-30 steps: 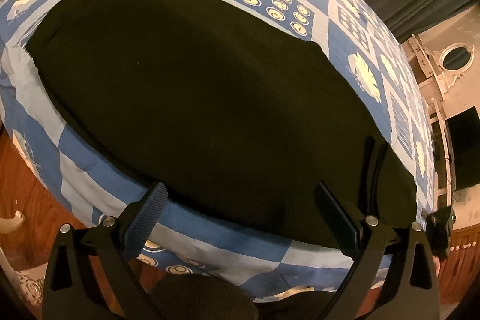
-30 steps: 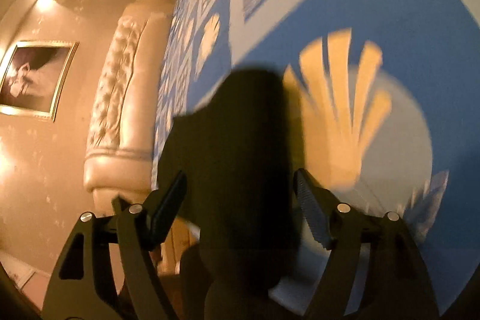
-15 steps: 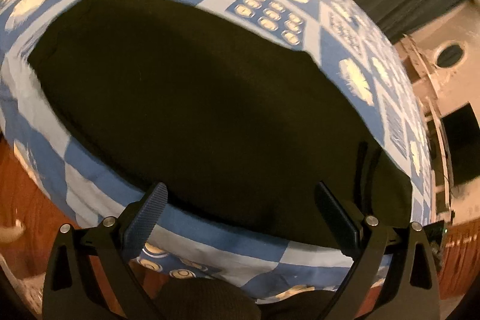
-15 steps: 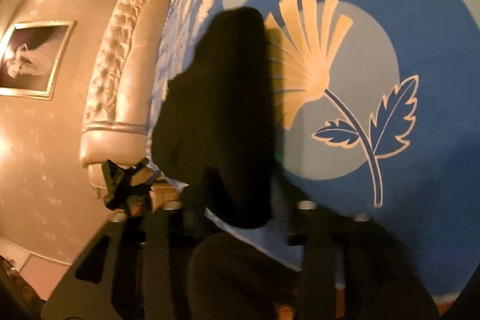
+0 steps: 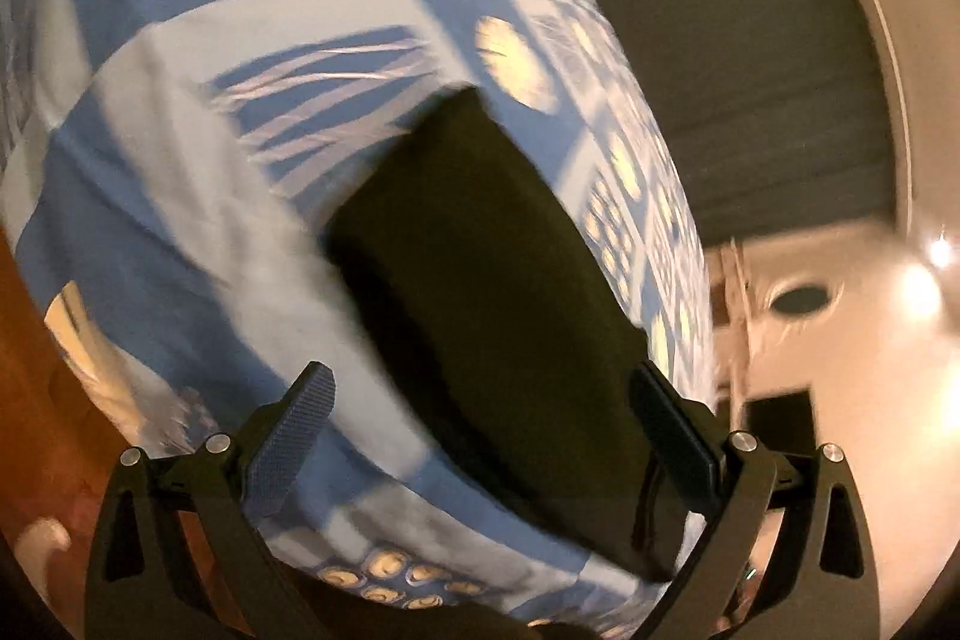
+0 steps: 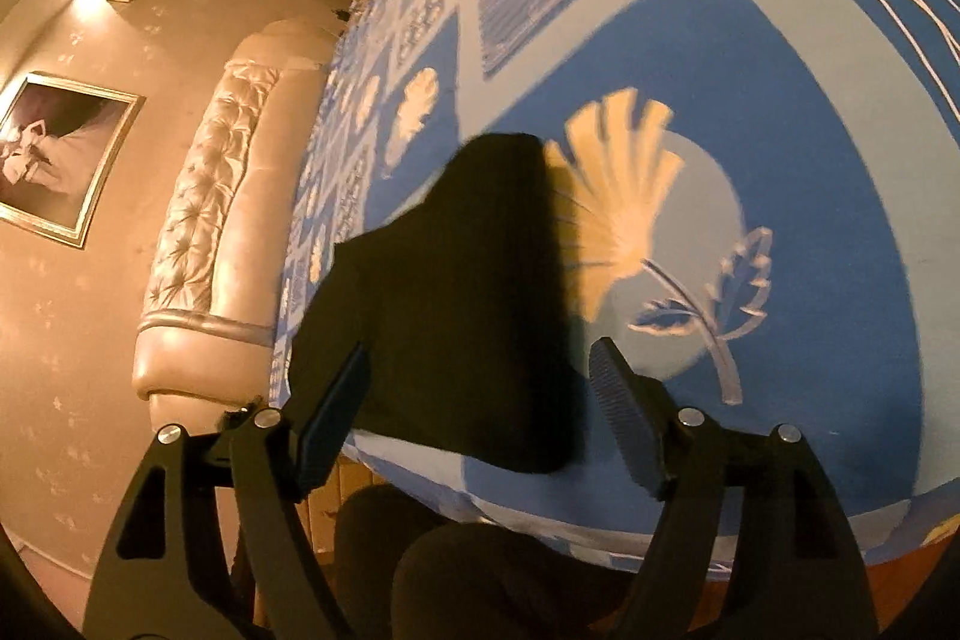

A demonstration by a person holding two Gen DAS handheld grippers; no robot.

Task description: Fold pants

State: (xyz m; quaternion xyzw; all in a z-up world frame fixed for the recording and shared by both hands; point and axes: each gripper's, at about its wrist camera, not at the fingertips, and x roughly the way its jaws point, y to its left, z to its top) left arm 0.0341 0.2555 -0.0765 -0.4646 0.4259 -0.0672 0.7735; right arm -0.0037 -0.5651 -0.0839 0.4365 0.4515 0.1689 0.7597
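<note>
2 spread, empty grippers, left gripper (image 5: 480, 409) and right gripper (image 6: 480, 370), are being held over the pants (image 6: 456, 292), lying lengthwise ahead along the bed (image 6: 780, 100) edge.

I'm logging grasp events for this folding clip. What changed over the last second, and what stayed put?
The right gripper shut on the pants' edge half a second ago, then let go; its jaws now stand open around the cloth. The left gripper swung round, so the pants now run away from it lengthwise instead of across its view. The pants stayed flat on the bedspread, and the left jaws stayed open.
</note>
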